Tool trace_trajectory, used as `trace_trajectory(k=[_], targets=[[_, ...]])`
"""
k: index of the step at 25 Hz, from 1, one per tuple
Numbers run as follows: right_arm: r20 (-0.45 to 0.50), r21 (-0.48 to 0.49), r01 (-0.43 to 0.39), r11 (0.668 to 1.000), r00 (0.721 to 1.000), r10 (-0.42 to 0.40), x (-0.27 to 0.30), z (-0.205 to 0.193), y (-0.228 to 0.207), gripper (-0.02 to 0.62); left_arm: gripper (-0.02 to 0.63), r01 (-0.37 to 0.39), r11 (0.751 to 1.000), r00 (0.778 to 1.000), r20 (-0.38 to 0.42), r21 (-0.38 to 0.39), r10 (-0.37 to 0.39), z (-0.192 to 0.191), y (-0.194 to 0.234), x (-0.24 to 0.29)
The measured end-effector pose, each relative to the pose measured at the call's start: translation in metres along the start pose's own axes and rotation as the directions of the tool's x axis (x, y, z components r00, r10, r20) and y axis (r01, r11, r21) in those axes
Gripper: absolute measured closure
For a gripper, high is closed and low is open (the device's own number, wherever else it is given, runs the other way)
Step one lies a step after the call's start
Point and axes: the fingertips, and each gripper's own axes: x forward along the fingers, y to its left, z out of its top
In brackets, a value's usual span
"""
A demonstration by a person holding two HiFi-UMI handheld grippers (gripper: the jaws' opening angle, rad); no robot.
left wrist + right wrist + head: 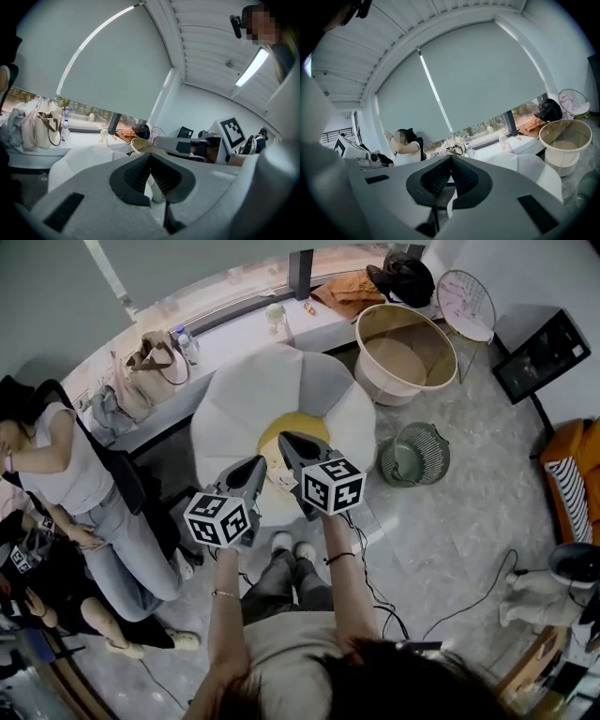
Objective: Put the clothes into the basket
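I hold the left hand-held gripper (254, 469) and right hand-held gripper (286, 442) both closed and empty over a flower cushion (239, 390) (white petals, yellow centre), the brown clothes (347, 293) lying on the window surface (234, 338) behind the basket (373, 381).

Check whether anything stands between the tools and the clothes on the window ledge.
Yes. The white flower-shaped seat lies ahead of the left tool and right tool, between them and the brown clothes on the ledge. Nothing visible separates the clothes from the beige basket beside them.
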Motion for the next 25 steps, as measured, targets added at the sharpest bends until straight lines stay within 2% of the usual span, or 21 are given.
trace_trajectory(k=[5,13,18,25], targets=[[-0.050,0.028,0.024,0.999,0.998,-0.023,0.014,-0.018,-0.025,0.584,0.595,-0.011,1.000,0.998,-0.067,-0.016,0.010,-0.014,0.020,0.024],[-0.121,0.052,0.019,0.998,0.993,-0.013,0.032,-0.056,-0.059,0.585,0.595,-0.008,1.000,0.990,-0.141,-0.015,0.006,-0.044,0.041,0.061],[-0.173,0.042,-0.013,0.999,0.985,0.020,0.053,-0.083,-0.077,0.586,0.595,0.017,1.000,0.983,-0.184,0.025,-0.012,-0.073,0.056,0.082],[-0.221,0.081,-0.033,0.996,0.974,0.050,0.072,-0.125,-0.114,0.585,0.595,-0.003,1.000,0.971,-0.239,0.002,0.003,-0.117,0.090,0.105]])
